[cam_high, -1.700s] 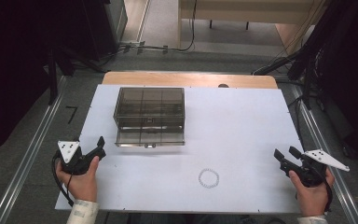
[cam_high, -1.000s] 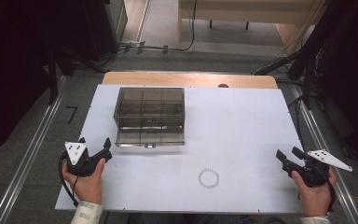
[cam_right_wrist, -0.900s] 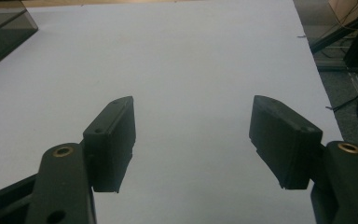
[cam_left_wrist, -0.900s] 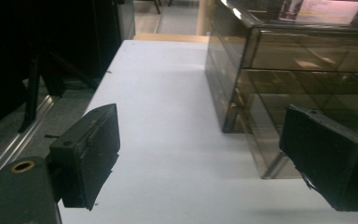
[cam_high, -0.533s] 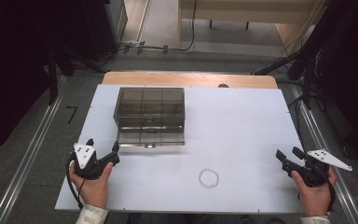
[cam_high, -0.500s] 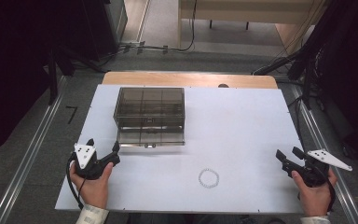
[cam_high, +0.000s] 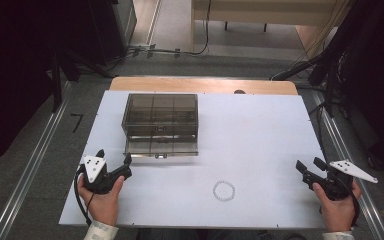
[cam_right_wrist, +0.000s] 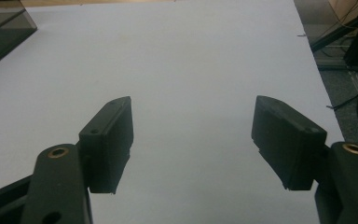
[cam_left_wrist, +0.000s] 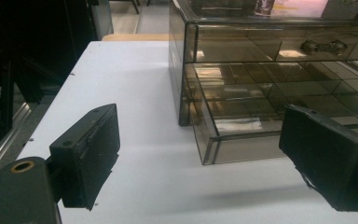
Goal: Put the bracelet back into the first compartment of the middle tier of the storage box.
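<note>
While both sets of jaws stand wide apart with nothing between them, the left gripper [cam_left_wrist: 200,158] sits just off the near-left corner of the smoked drawer box [cam_high: 161,124], aimed at its front. Left gripper view: left pad over bare white table [cam_left_wrist: 121,93], right pad overlapping the lower drawer [cam_left_wrist: 242,116], which is pulled out slightly from the box. That pad hides the drawer's right front; contact can't be judged. Dividers visible through the tinted walls; contents of the compartments hard to make out. Upper drawer [cam_left_wrist: 279,46] is flush, with a small handle [cam_left_wrist: 323,46]; the box's right end is cut off by the frame edge.

Right gripper [cam_right_wrist: 193,140] is well away from the box, to its right and nearer the person, over bare tabletop. Only a dark corner of the box shows at top left of the right gripper view.

High view: left gripper [cam_high: 114,167] held by the left hand [cam_high: 102,197], right gripper [cam_high: 312,172] by the right hand [cam_high: 337,207]. Small beaded ring [cam_high: 224,190] lies flat on the table in front of the box, toward its right side, between the two grippers, touching neither. Bead detail too small to tell.
</note>
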The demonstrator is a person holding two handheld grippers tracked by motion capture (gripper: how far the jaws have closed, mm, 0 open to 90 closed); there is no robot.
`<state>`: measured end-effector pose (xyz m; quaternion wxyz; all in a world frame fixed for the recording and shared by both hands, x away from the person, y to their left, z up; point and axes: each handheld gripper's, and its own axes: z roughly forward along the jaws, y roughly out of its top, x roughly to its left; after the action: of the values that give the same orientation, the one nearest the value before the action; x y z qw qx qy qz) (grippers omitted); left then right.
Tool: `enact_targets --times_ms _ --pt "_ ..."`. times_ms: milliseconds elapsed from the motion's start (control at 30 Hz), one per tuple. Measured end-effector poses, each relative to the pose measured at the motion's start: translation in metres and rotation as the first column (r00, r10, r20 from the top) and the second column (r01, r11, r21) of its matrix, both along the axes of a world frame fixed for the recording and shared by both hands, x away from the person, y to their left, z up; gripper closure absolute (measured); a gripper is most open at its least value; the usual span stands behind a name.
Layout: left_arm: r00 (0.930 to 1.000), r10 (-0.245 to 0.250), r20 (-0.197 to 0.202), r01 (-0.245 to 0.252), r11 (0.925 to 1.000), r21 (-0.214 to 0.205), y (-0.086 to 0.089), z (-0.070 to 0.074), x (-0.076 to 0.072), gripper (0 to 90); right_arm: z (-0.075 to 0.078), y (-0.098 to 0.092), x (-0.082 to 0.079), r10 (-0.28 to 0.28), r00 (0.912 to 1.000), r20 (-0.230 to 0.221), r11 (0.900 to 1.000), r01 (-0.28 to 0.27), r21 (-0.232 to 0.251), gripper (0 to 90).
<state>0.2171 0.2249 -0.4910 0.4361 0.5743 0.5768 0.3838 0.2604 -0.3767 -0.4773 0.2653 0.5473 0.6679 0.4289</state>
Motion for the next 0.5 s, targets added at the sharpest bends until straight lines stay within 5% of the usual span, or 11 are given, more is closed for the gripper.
enact_targets --times_ms 500 --pt "0.9989 -0.048 -0.004 0.048 0.9988 0.006 -0.012 0.0 -0.002 12.4 -0.001 0.0 0.001 0.007 1.0 -0.006 1.0 -0.007 -0.004 27.4"
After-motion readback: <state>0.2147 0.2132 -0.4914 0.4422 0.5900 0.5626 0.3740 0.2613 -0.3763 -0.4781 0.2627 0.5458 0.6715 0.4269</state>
